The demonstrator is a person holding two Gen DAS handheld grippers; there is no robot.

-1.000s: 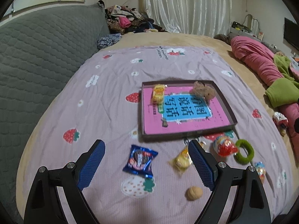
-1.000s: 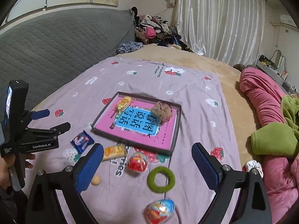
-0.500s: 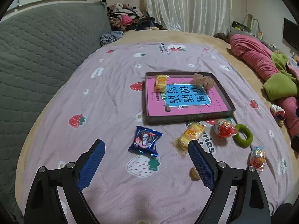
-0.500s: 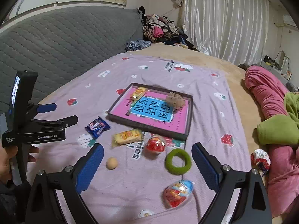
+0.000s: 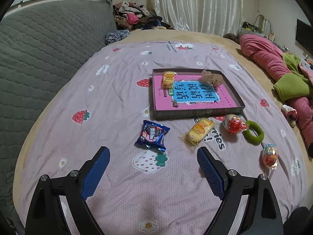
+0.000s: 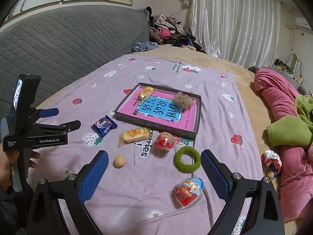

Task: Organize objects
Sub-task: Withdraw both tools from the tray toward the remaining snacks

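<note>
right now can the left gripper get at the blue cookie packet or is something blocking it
Probably yes. The left gripper is open and empty, and the blue cookie packet lies flat on the blanket just ahead of its fingertips, apart from the other snacks, with nothing between.

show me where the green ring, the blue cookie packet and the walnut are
green ring [image 6: 187, 161], right wrist view, on its fuzzy band, lower side.
blue cookie packet [image 5: 152, 135], left wrist view, middle of the wrapper.
walnut [image 6: 119, 161], right wrist view, centre of the shell.
</note>
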